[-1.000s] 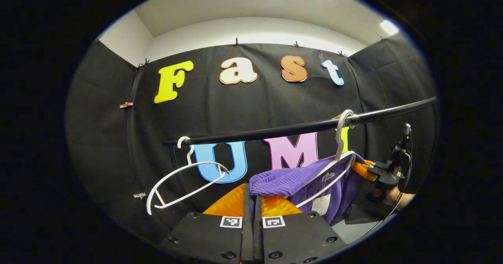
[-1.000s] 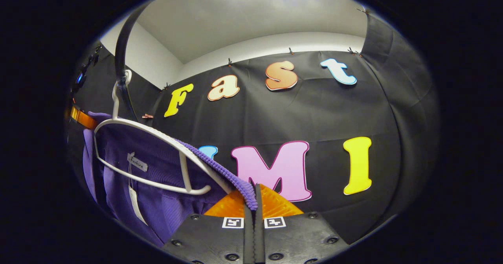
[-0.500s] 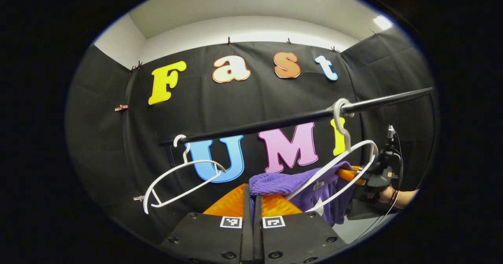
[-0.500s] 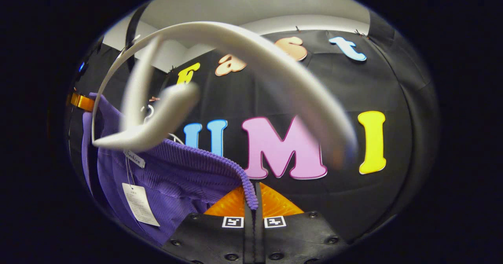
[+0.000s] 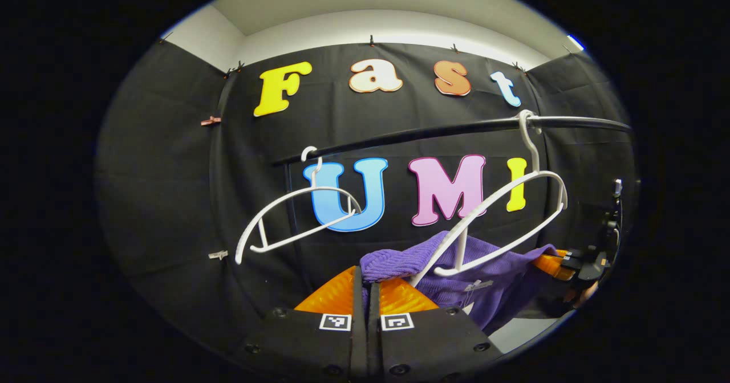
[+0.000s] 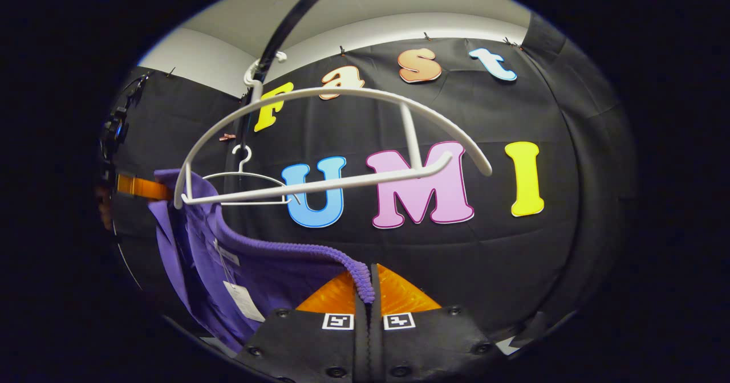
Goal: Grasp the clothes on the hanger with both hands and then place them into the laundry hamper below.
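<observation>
A purple knit garment point(image 5: 485, 269) hangs stretched between my two grippers, below its white hanger point(image 5: 502, 223). The hanger still hooks on the black rail point(image 5: 433, 134), and the garment is off it. My left gripper point(image 5: 361, 283) is shut on one purple edge. In the right gripper view my right gripper point(image 6: 365, 292) is shut on the ribbed purple hem, and the garment point(image 6: 256, 263) drapes off to the left with a white tag point(image 6: 242, 300). The bare hanger point(image 6: 342, 143) swings above it. In the left gripper view the right gripper point(image 5: 570, 260) and a hand show at far right.
A second empty white hanger point(image 5: 296, 218) hangs farther left on the rail. The same rail point(image 6: 285, 35) runs overhead in the right gripper view, with the left gripper point(image 6: 137, 186) at far left. A patch of pale floor point(image 5: 513, 329) shows low right.
Both grippers have dropped with the purple garment. It has slid off the white hanger, which now swings free above it on the rail.
</observation>
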